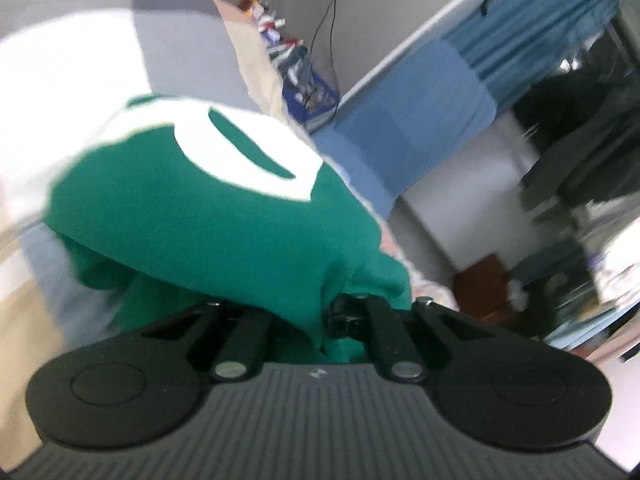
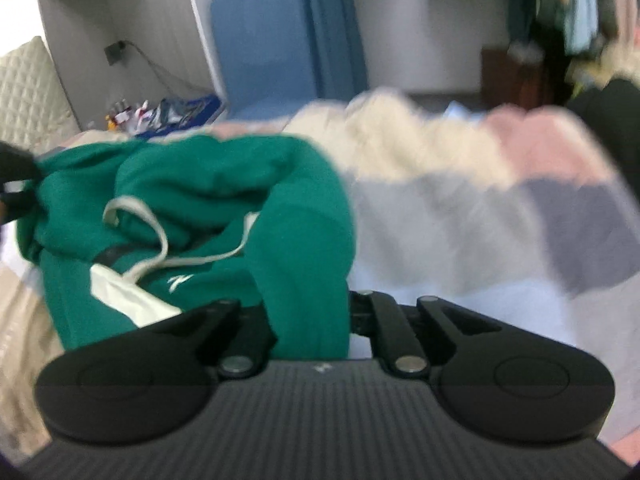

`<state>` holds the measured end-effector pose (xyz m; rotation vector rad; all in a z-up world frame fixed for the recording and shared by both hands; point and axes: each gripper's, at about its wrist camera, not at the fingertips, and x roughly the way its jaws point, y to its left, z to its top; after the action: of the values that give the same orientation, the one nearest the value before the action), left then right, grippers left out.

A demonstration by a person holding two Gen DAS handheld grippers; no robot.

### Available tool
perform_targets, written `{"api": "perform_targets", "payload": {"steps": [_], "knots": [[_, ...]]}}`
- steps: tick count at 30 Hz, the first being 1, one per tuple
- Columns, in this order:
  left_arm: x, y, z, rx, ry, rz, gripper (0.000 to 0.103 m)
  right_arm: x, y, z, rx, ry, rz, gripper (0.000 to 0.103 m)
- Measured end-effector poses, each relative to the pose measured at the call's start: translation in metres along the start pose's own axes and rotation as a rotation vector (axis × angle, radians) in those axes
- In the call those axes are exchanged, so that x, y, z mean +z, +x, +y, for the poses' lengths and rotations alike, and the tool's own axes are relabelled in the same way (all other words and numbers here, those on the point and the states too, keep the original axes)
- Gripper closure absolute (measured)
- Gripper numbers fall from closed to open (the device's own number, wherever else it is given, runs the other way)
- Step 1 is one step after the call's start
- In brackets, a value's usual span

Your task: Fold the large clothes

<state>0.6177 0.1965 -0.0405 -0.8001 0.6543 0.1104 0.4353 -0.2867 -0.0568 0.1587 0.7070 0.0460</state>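
A big blanket (image 2: 460,208) with cream, pink, grey and white blocks covers the bed, and a blue curtain (image 2: 332,24) hangs by the white wall behind it.

The left wrist view is tilted and blurry. It shows the green hoodie (image 1: 224,220) close up, bunched into a hump on the blanket, with a large white shape printed on it. Only this view shows that print. The left gripper (image 1: 316,320) has its jaws pinched together on a fold of the green cloth, which covers the tips.

The right wrist view shows more of the hoodie (image 2: 192,216), lying crumpled on the left side of the blanket. Only here can you see the white drawstring (image 2: 160,240) looping over the green cloth, a small white logo, and a cluttered pile of things by the wall. The right gripper (image 2: 312,320) has its jaws closed on a thick roll of green cloth. At the far left edge, a black part of the other gripper holds the hoodie too.
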Motion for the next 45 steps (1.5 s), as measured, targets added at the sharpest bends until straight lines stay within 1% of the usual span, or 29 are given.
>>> {"api": "perform_targets", "payload": {"steps": [4, 6, 8, 11, 14, 16, 18, 20, 22, 24, 26, 28, 29, 30, 31, 32, 33, 34, 35, 36, 37, 38, 39, 40, 42, 43, 45], "knots": [[-0.008, -0.066, -0.005, -0.028, 0.049, -0.054, 0.097, 0.025, -0.05, -0.017, -0.068, -0.082, -0.111, 0.097], [-0.016, -0.1, 0.0, -0.044, 0.045, -0.083, 0.097, 0.039, -0.074, -0.026, -0.085, -0.104, -0.159, 0.097], [-0.034, -0.139, 0.012, -0.083, 0.029, -0.092, 0.097, 0.051, -0.102, -0.033, -0.115, -0.14, -0.223, 0.097], [-0.053, -0.188, 0.029, -0.146, 0.022, -0.105, 0.097, 0.064, -0.124, -0.047, -0.151, -0.143, -0.267, 0.097], [-0.09, -0.24, 0.057, -0.19, -0.018, -0.101, 0.097, 0.062, -0.153, -0.061, -0.164, -0.101, -0.301, 0.097], [-0.12, -0.264, 0.072, -0.162, -0.002, -0.093, 0.097, 0.046, -0.164, -0.063, -0.205, -0.092, -0.326, 0.096], [-0.145, -0.27, 0.085, -0.125, 0.019, -0.086, 0.097, 0.025, -0.164, -0.069, -0.224, -0.043, -0.313, 0.096], [-0.171, -0.275, 0.108, -0.095, -0.007, -0.047, 0.096, 0.002, -0.161, -0.076, -0.234, 0.025, -0.277, 0.096], [-0.195, -0.262, 0.123, -0.047, -0.005, -0.002, 0.096, -0.029, -0.152, -0.079, -0.244, 0.075, -0.215, 0.096], [-0.215, -0.249, 0.129, 0.005, 0.016, 0.032, 0.096, -0.061, -0.144, -0.08, -0.248, 0.129, -0.159, 0.096], [-0.232, -0.244, 0.133, 0.05, 0.052, 0.032, 0.095, -0.084, -0.14, -0.079, -0.263, 0.159, -0.128, 0.094], [-0.243, -0.243, 0.14, 0.062, 0.092, 0.023, 0.092, -0.106, -0.14, -0.08, -0.285, 0.163, -0.116, 0.093], [-0.249, -0.243, 0.141, 0.067, 0.106, 0.017, 0.086, -0.113, -0.14, -0.082, -0.283, 0.168, -0.107, 0.093], [-0.252, -0.244, 0.145, 0.067, 0.112, 0.016, 0.082, -0.121, -0.14, -0.086, -0.272, 0.18, -0.083, 0.093], [-0.255, -0.245, 0.146, 0.06, 0.114, 0.014, 0.071, -0.125, -0.14, -0.09, -0.256, 0.196, -0.073, 0.093], [-0.253, -0.242, 0.148, 0.051, 0.11, 0.014, 0.056, -0.128, -0.144, -0.095, -0.24, 0.213, -0.075, 0.092], [-0.251, -0.242, 0.145, 0.042, 0.104, 0.014, 0.05, -0.133, -0.149, -0.099, -0.233, 0.231, -0.076, 0.086], [-0.247, -0.245, 0.147, 0.027, 0.095, 0.013, 0.046, -0.135, -0.151, -0.099, -0.233, 0.242, -0.073, 0.075], [-0.247, -0.246, 0.147, 0.005, 0.082, 0.014, 0.046, -0.135, -0.155, -0.099, -0.226, 0.253, -0.074, 0.069], [-0.248, -0.251, 0.148, -0.018, 0.061, 0.014, 0.046, -0.137, -0.16, -0.099, -0.211, 0.263, -0.081, 0.058], [-0.243, -0.255, 0.148, -0.034, 0.044, 0.015, 0.043, -0.137, -0.165, -0.097, -0.196, 0.272, -0.094, 0.047], [-0.242, -0.261, 0.148, -0.047, 0.029, 0.015, 0.039, -0.138, -0.173, -0.095, -0.176, 0.285, -0.113, 0.042], [-0.243, -0.266, 0.147, -0.065, 0.024, 0.012, 0.038, -0.139, -0.181, -0.095, -0.154, 0.3, -0.13, 0.038], [-0.245, -0.271, 0.146, -0.079, 0.031, 0.011, 0.037, -0.139, -0.188, -0.094, -0.131, 0.318, -0.148, 0.038], [-0.25, -0.275, 0.144, -0.066, 0.046, 0.024, 0.035, -0.142, -0.203, -0.089, -0.07, 0.355, -0.185, 0.036], [-0.252, -0.276, 0.145, -0.054, 0.043, 0.035, 0.035, -0.143, -0.209, -0.084, -0.041, 0.379, -0.198, 0.032], [-0.262, -0.273, 0.148, -0.07, 0.0, 0.075, 0.034, -0.148, -0.214, -0.07, 0.02, 0.413, -0.214, 0.028]]}}
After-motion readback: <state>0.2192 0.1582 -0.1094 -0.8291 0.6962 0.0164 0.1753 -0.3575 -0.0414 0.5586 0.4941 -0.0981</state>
